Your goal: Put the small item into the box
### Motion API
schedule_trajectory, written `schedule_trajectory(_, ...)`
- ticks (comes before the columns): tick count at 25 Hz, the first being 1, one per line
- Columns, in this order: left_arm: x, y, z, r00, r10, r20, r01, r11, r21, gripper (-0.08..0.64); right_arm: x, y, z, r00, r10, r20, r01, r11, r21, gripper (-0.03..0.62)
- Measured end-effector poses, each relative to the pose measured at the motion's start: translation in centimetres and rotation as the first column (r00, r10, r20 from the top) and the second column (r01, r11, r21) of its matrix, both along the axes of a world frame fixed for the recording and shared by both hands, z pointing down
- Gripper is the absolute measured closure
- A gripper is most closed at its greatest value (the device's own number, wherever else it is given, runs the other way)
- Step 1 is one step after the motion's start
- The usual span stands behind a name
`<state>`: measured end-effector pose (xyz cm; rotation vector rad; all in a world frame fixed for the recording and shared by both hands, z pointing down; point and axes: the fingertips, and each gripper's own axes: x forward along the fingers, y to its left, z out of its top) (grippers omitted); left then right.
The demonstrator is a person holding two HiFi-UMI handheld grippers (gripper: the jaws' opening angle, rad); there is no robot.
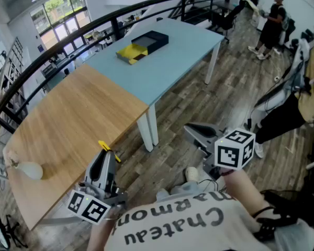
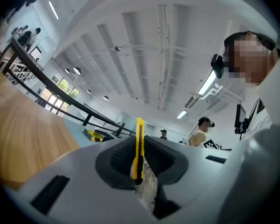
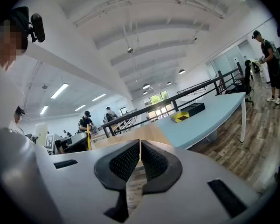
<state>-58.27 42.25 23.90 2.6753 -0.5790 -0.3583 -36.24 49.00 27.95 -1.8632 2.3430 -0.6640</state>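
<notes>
A thin yellow item stands upright between the jaws of my left gripper, which is shut on it. In the head view the left gripper is at the near edge of the wooden table, with the yellow item sticking out of its tip. The black box with a yellow open part lies far off on the light blue table. My right gripper hangs over the floor beside the table legs, shut with nothing in it. In the right gripper view the box is distant.
A white pear-shaped object lies at the wooden table's left end. A black railing runs behind both tables. White table legs stand between the grippers. A person stands at the far right, and another sits nearer.
</notes>
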Motion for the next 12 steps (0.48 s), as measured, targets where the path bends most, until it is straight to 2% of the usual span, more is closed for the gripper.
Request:
schedule_trajectory(7, 1.8, -0.8, -0.4, 1.0, -0.018, 0.001, 0.018, 1.0, -0.011, 0.505, 2.4, -0.6, -0.1, 1.0, 0.001, 0.002, -0.001, 1.0, -0.013, 0.552)
schedule_trajectory(12, 4.4, -1.8, 0.1, 0.999, -0.037, 0.018, 0.038, 0.999, -0.023, 0.505, 5.1, -2.0, 0.5, 1.0, -0.019, 0.022, 0.019, 1.0, -0.02, 0.551)
